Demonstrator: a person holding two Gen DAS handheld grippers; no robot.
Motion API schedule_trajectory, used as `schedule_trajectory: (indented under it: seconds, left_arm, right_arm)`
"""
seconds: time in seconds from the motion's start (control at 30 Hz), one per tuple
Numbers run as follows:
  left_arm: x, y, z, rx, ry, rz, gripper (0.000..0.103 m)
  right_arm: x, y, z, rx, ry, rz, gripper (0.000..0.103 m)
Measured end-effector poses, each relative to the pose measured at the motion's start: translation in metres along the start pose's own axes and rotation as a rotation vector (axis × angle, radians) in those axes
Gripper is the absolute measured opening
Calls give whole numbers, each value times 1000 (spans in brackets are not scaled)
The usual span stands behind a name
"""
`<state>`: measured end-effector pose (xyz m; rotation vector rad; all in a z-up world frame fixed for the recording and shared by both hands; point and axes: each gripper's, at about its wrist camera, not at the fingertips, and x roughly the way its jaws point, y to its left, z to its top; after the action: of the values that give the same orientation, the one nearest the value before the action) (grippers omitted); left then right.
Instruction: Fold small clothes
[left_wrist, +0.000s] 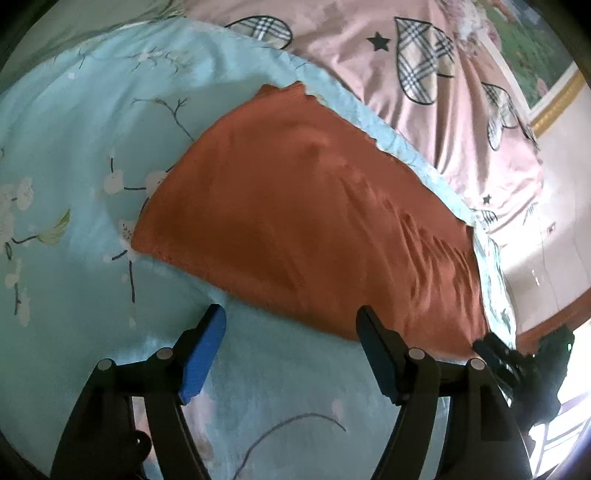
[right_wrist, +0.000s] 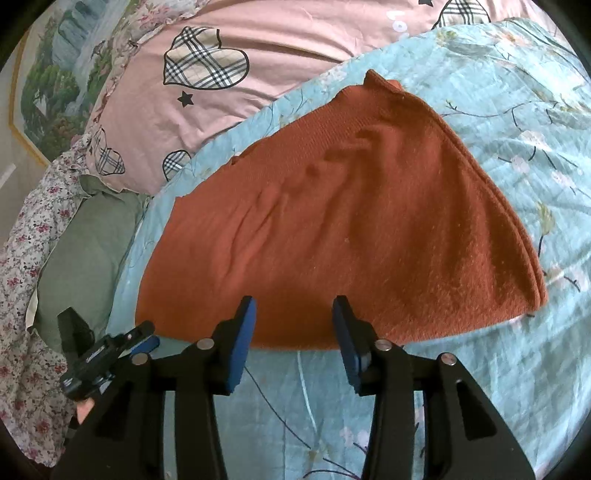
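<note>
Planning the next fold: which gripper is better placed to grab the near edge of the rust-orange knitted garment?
Probably the right gripper: its open jaws straddle the near edge of the rust-orange knitted garment. The left gripper mostly faces light-blue floral bedding.

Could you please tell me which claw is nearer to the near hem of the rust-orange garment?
Right. The right claw straddles the rust-orange garment at its hem; the left claw sits beside its corner, only one finger overlapping.

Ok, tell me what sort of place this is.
Most likely a bedroom: the rust-orange garment lies on a light blue floral bedsheet, beside a pink duvet with plaid hearts, and a framed landscape picture hangs on the wall.
</note>
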<state>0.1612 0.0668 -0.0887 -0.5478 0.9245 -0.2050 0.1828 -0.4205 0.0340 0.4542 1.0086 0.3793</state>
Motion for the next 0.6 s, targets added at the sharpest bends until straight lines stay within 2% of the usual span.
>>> schedule_trajectory:
  seconds: [0.23,0.3,0.37,0.4,0.47,0.6]
  left_arm:
    - [18,18,36,-98,-66,-12,72]
    - [24,19,48,-102,-97,26,64]
    - [27,18,56,-89,-114,65,31]
    - [29,17,60,-85,-108,57,22]
    - [25,8,64,-75,-115,46,14]
    - [6,-48,63,100,-159,53,11]
  right_arm:
    - [11,4,6,-12,12,24,45]
    - [16,3,12,-13,15,30,45]
    - [19,0,20,-9,16,36,45]
    - [20,-1,25,-3,14,44,45]
    - [19,-6,36,9,8,49,45]
    - [15,-11,63,23,10,71,45]
